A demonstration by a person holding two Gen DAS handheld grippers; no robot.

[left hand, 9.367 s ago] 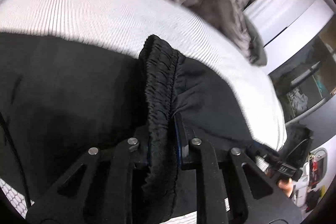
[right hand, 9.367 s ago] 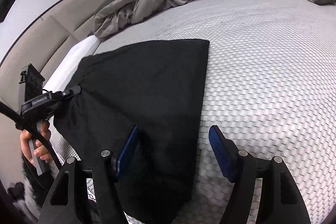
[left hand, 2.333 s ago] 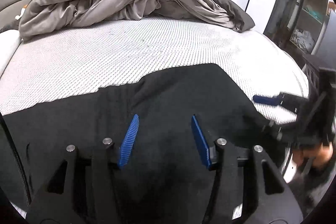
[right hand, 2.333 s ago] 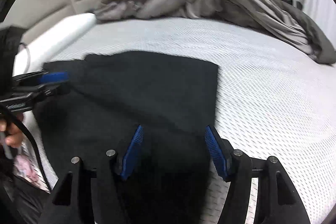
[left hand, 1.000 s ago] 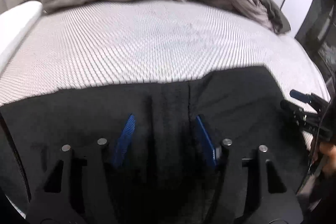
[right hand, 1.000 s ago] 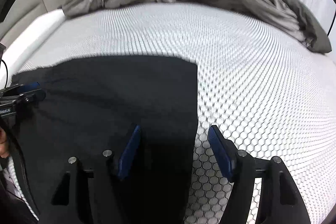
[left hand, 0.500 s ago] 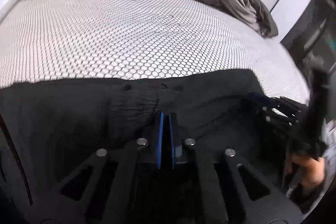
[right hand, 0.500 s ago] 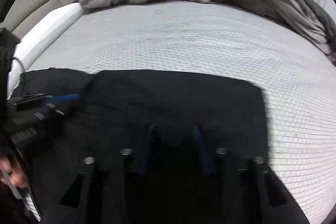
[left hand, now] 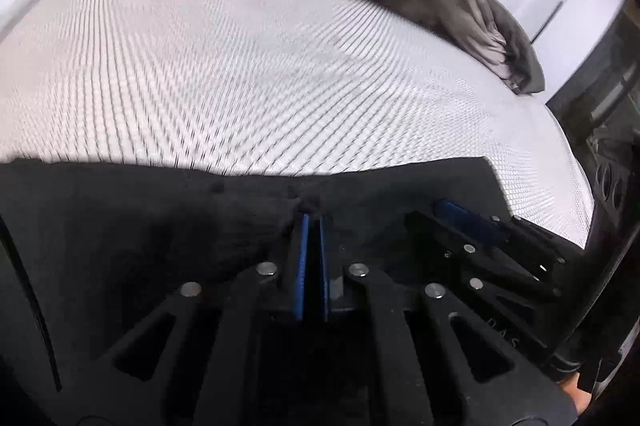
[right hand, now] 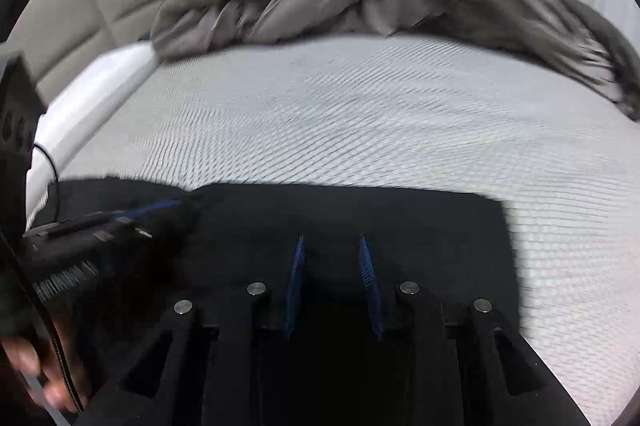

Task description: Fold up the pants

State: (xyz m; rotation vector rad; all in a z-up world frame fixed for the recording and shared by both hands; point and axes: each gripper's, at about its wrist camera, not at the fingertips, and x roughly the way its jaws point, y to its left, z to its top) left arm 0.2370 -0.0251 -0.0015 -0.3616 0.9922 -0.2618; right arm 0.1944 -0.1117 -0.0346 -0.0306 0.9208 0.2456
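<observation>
The black pants are laid flat on the white mattress. A little bunch of their fabric is pinched tight in the left claw. The right claw is only partly closed, blue pads pressed into the cloth, though an actual grip can't be made out.

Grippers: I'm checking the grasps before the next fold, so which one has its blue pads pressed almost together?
The left gripper: its pads meet on a pinch of the black pants. The right gripper shows a clear gap.
</observation>
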